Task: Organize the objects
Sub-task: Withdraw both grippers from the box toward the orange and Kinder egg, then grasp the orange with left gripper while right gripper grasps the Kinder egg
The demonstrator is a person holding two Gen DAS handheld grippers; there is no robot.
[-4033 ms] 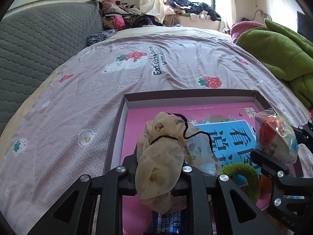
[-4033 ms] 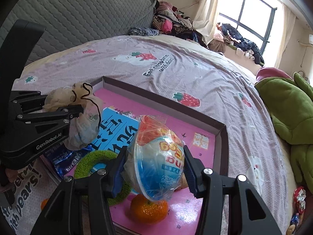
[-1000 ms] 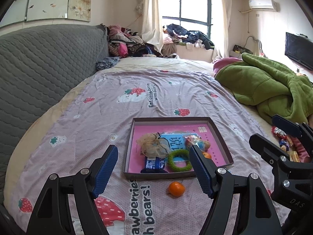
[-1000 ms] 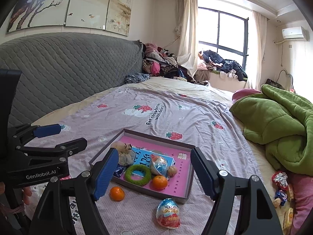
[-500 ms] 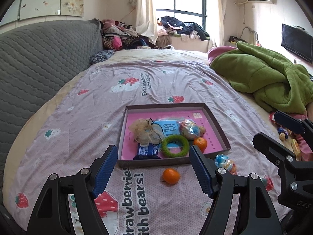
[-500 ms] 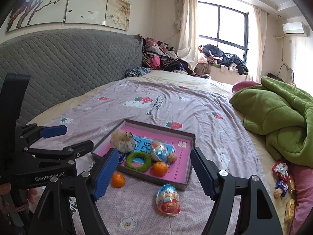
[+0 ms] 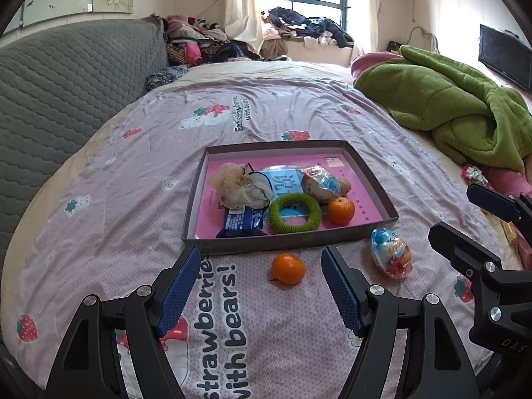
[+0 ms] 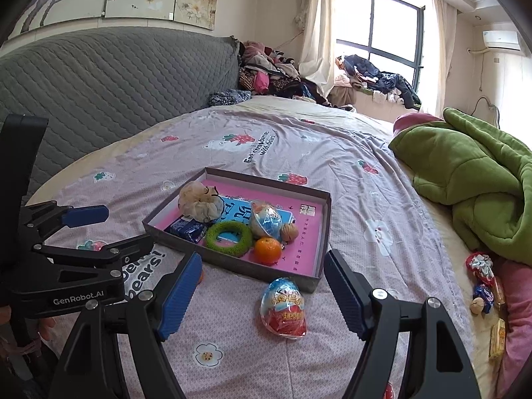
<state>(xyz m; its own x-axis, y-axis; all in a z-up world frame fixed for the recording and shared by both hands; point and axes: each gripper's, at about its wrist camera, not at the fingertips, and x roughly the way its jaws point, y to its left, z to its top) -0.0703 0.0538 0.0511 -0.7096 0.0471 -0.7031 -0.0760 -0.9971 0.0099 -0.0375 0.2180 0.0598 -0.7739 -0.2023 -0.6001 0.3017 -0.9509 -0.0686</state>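
Note:
A shallow box with a pink floor [image 7: 357,169] [image 8: 324,219] lies on the bed. In it are a beige pouch [image 7: 237,186] [image 8: 198,201], a blue snack pack [image 7: 241,221], a green ring [image 7: 294,212] [image 8: 227,234], a wrapped egg toy [image 7: 319,179] [image 8: 266,221] and an orange [image 7: 340,211] [image 8: 267,249]. Outside its near wall lie a second orange [image 7: 287,267] and a second wrapped egg toy [image 7: 392,257] [image 8: 284,306]. My left gripper [image 7: 261,286] is open and empty, just short of the loose orange. My right gripper [image 8: 262,286] is open and empty, the loose egg toy between its fingers.
A green quilt [image 7: 449,99] [image 8: 472,179] is heaped on the right of the bed. Small wrapped snacks [image 8: 482,282] lie by the right edge. A grey headboard [image 8: 99,76] runs along the left. Clothes are piled by the window [image 7: 299,33].
Both grippers let go of the pouch and the egg toy in the box and pulled far back. Over the last second they have come closer and lower toward the loose orange and egg toy.

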